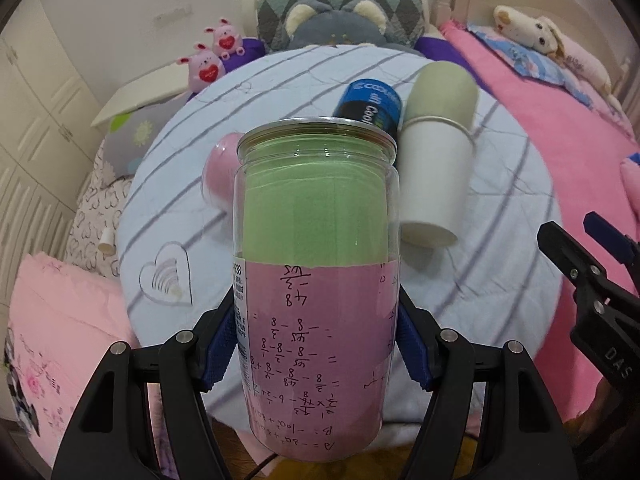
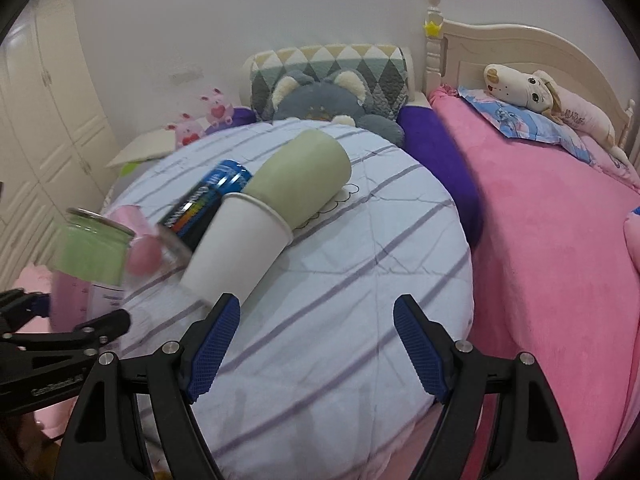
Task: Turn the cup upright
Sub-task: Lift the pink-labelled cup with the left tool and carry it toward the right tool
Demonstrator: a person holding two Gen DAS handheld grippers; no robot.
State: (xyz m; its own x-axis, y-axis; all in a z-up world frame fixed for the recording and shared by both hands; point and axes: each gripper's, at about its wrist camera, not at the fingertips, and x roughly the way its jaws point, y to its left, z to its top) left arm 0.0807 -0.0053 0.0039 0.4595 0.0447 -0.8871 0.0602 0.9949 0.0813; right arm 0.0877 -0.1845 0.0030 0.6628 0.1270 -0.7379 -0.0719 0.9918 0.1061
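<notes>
My left gripper [image 1: 316,344] is shut on a clear plastic cup [image 1: 316,240] lined with green and pink paper. It holds the cup upright above the round table [image 1: 500,248], metal-rimmed end up. The cup also shows at the far left of the right wrist view [image 2: 90,256], blurred. My right gripper [image 2: 316,344] is open and empty above the table's near part [image 2: 340,340]. A white paper cup [image 1: 434,176] lies on its side with a pale green cup [image 1: 442,88] stuck in its mouth; both show in the right wrist view [image 2: 240,244].
A blue can [image 1: 370,106] and a pink cup [image 1: 218,170] lie on the table behind the held cup. Plush toys [image 1: 332,26] and a cushion sit at the back. A pink bed [image 2: 560,240] runs along the right.
</notes>
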